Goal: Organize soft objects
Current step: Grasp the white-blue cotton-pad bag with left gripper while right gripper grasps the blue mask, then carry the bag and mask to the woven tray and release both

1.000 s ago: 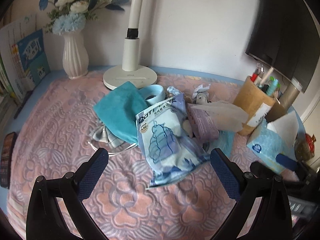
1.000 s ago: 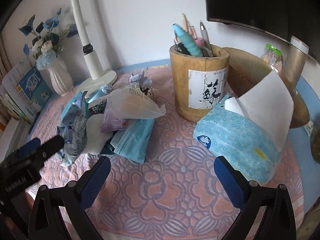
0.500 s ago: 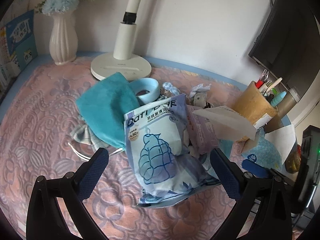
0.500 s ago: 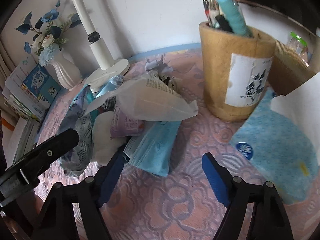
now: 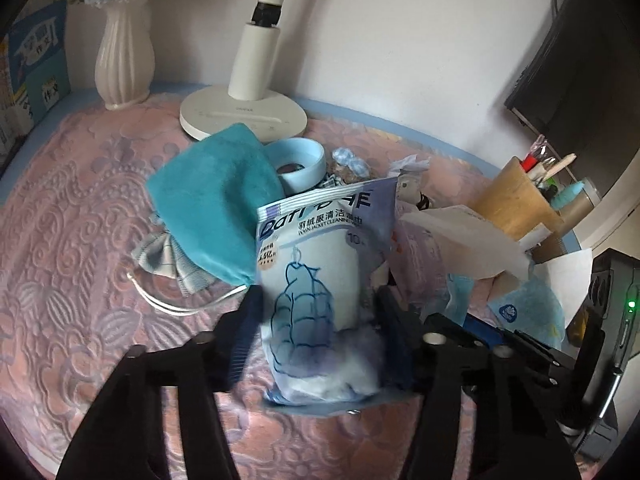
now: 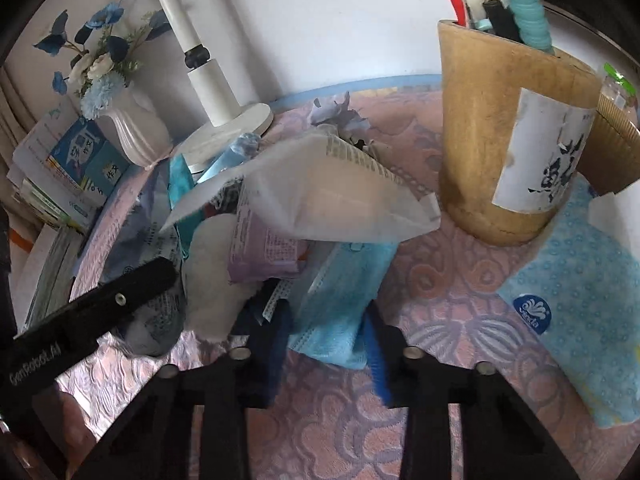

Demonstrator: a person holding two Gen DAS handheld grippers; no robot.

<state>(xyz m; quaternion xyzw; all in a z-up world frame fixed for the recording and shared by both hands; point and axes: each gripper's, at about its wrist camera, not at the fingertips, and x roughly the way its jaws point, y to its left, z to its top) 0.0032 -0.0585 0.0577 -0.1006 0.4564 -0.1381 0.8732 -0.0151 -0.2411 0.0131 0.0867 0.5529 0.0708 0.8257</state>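
Note:
A heap of soft things lies on the pink patterned table cover (image 5: pixel 80 240). My left gripper (image 5: pixel 320 332) is closing, and its pads touch both sides of the pale blue wipes pack (image 5: pixel 316 264), whose lower end bulges between them. A teal cloth (image 5: pixel 216 208) and a checked mask lie left of the pack. My right gripper (image 6: pixel 326 340) is also closing, its blue pads pressed on the lower end of a wrapped blue face mask (image 6: pixel 340 292). A white packet (image 6: pixel 332 192), a purple packet (image 6: pixel 264 248) and a white pad (image 6: pixel 212 272) lie on top. The left gripper's finger (image 6: pixel 100 304) reaches in beside them.
A bamboo pen holder (image 6: pixel 500 152) and a blue tissue pack (image 6: pixel 580 312) stand right of the heap. Behind it are a white lamp base (image 5: pixel 240 112), a light-blue tape roll (image 5: pixel 300 160), a white vase (image 5: pixel 124 60) and books (image 6: pixel 72 168). A dark monitor hangs at the far right.
Both grippers came down and closer to the heap. The left jaws narrowed from wide apart onto the wipes pack; the right jaws narrowed onto the blue mask.

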